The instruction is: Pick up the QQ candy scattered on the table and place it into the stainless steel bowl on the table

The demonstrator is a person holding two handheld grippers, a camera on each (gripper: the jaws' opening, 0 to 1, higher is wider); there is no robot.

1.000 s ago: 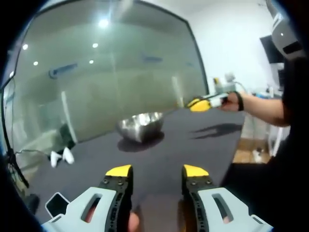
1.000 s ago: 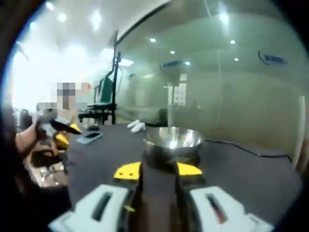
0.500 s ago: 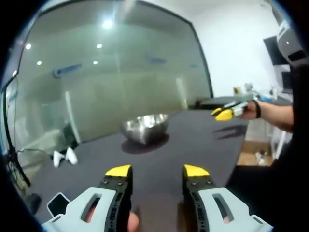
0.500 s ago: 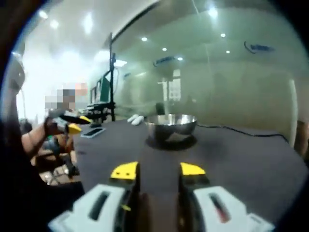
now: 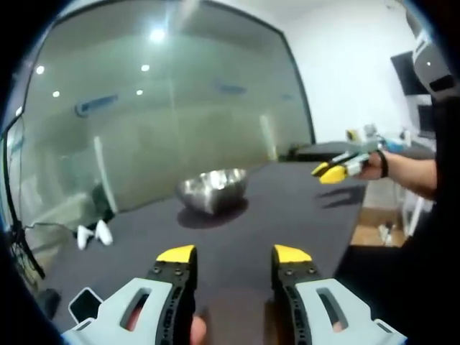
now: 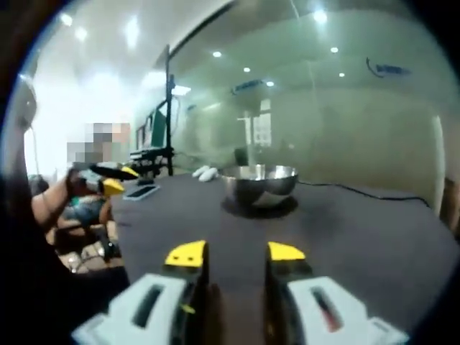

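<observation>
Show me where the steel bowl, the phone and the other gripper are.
steel bowl (image 6: 260,184): right gripper view, on its outer wall.
phone (image 6: 141,191): right gripper view, on its flat face.
right gripper (image 5: 325,172): left gripper view, between its yellow fingers.

A room with a big glass wall

The dark surface (image 5: 273,208) sits by a big glass wall (image 5: 165,122) that shows small round ceiling lights. On the right is a white wall (image 5: 345,72). Far off stands a desk (image 6: 151,152).
</observation>
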